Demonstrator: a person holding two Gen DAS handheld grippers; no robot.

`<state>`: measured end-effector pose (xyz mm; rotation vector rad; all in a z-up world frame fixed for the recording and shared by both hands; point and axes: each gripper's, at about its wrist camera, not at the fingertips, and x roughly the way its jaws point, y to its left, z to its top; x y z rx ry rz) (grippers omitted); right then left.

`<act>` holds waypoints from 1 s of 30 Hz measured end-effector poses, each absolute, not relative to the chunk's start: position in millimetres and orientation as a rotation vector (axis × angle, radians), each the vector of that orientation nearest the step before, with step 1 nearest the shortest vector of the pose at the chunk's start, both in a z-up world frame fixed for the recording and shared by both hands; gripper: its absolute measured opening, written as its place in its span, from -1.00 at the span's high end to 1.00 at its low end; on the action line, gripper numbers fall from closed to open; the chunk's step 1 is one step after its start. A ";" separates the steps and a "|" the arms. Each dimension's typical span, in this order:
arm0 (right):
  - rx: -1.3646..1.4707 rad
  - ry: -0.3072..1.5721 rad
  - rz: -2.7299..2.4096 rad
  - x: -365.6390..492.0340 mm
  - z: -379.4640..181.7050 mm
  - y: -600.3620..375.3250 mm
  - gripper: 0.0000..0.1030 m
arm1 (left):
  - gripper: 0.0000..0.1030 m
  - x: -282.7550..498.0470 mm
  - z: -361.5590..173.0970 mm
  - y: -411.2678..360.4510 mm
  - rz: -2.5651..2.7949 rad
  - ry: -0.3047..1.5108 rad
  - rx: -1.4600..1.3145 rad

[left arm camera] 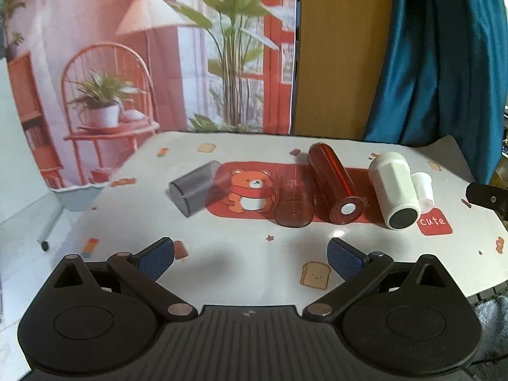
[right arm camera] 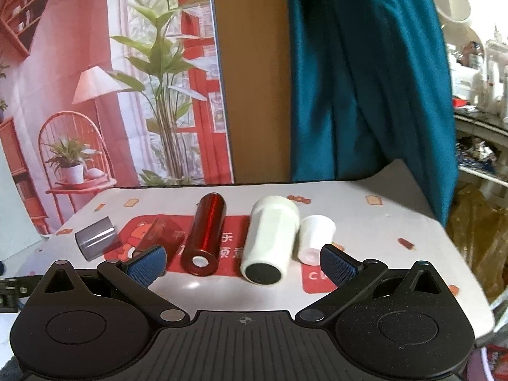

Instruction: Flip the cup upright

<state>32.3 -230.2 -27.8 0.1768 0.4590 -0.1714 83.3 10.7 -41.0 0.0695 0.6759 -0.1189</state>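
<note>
Several cups lie on their sides on the table mat: a grey translucent cup, a clear reddish-brown cup, a tall red metallic cup, a large white cup and a small white cup. My left gripper is open and empty, short of the cups. My right gripper is open and empty, close in front of the red and large white cups.
The mat has a red bear panel under the cups. A printed backdrop, a wooden panel and a teal curtain stand behind the table. The table's right edge drops to clutter.
</note>
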 end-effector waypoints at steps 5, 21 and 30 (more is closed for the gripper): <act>0.187 0.493 -0.173 56.2 -48.1 -234.1 -0.99 | -1.00 139.8 -64.3 7.2 -0.197 0.746 -0.036; 0.350 0.550 -0.092 62.6 -94.2 -261.6 -1.00 | -0.97 294.9 -128.2 -48.8 -0.101 0.835 0.046; 0.413 0.568 -0.056 64.5 -102.5 -270.9 -1.00 | -0.21 290.0 -127.9 -60.6 -0.222 0.825 0.049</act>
